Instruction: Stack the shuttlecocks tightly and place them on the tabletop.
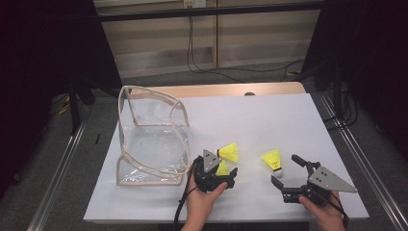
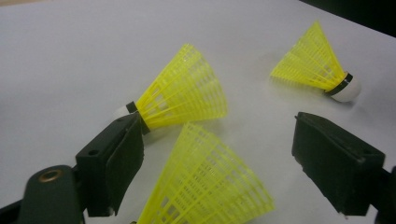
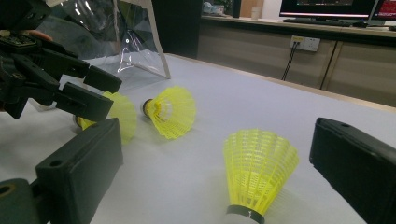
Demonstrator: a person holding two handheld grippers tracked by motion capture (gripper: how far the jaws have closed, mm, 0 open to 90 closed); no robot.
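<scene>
Three yellow shuttlecocks with white corks lie on the white table (image 1: 260, 115). My left gripper (image 1: 225, 167) is open, and one shuttlecock (image 1: 222, 168) (image 2: 210, 186) lies between its jaws with gaps on both sides. A second shuttlecock (image 1: 229, 152) (image 2: 182, 93) rests just beyond it, its cork beside the left jaw's tip. My right gripper (image 1: 287, 172) (image 3: 217, 125) stands open at the front right. The third shuttlecock (image 1: 273, 160) (image 3: 259, 172) lies between its jaw tips, cork toward the gripper, untouched. The left gripper (image 3: 113, 95) also appears in the right gripper view.
A clear plastic bag (image 1: 149, 144) (image 3: 135, 46) with beige trim lies open on the table's left half, close to the left gripper. The table's front edge runs just below both hands. Dark stands and cables surround the table.
</scene>
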